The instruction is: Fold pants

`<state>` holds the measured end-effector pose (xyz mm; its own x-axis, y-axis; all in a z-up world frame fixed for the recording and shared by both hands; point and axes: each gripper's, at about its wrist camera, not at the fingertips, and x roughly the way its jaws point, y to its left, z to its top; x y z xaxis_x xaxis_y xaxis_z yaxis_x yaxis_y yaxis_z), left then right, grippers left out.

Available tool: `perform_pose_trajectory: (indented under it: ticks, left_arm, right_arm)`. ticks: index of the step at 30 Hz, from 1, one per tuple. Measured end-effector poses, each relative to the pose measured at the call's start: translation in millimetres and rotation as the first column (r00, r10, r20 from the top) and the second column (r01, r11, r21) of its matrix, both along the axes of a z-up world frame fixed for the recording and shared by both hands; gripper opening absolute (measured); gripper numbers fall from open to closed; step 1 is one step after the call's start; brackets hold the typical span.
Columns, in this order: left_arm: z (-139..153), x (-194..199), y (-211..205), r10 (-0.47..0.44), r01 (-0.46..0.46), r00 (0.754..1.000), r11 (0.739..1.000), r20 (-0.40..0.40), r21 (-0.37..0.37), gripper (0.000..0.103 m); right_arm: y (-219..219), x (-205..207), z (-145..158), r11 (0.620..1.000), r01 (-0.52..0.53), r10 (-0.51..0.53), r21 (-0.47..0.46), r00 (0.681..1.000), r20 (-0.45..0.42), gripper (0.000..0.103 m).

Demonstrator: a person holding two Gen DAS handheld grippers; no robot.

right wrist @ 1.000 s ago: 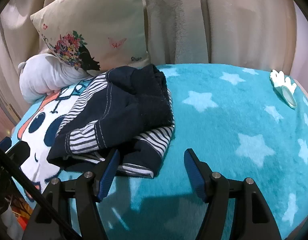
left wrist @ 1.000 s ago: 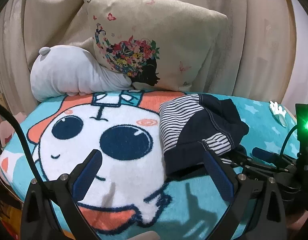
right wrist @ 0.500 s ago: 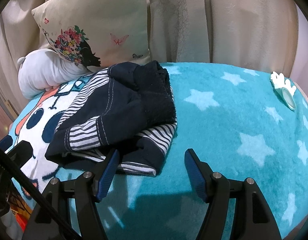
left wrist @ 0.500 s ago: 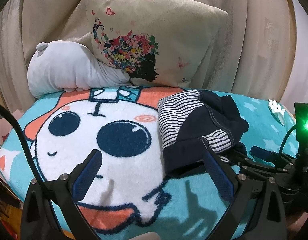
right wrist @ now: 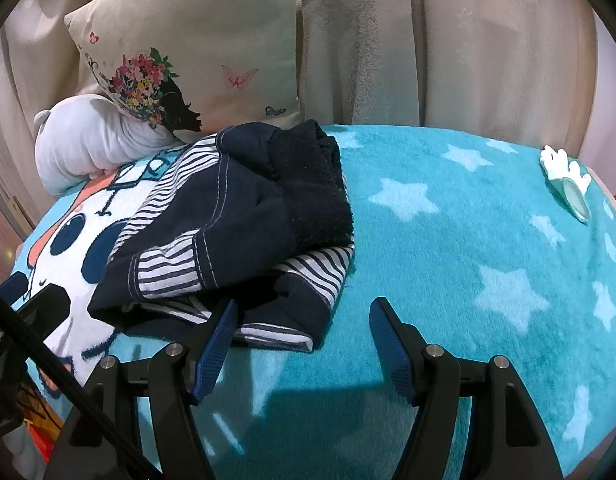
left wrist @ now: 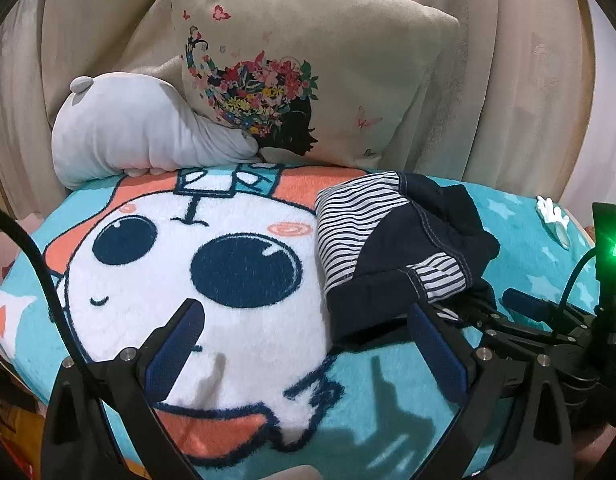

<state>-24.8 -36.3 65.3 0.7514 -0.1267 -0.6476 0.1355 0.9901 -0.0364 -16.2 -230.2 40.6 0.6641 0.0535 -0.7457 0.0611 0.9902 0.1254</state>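
The crumpled navy pants with striped lining (right wrist: 244,216) were soft matt cloth, terry-like and nubbly at the waistband (white stitching stood out). Under them the turquoise star-printed blanket (right wrist: 468,240) was plush, fuzzy fleece. Behind the pants, the beige flower-print cushion (left wrist: 308,64) looked smooth, woven and matt.

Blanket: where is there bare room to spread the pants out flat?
The widest bare stretch of blanket is the starred part, between the pants and the small white and teal thing at its far edge. The cartoon face, left of the pants, is bare too. It is crowded at the back: pillow and plush toy.
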Motion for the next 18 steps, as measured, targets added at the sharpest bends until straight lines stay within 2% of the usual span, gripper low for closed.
perform_pose_trajectory:
  ticks: [18]
  left_arm:
    - [-5.1, 2.7, 3.5, -0.005, 0.004, 1.0, 1.0, -0.029, -0.026, 0.101]
  right_arm:
    - [0.9, -0.8, -2.1, 1.0, -0.004, 0.004, -0.009, 1.0, -0.001, 0.073]
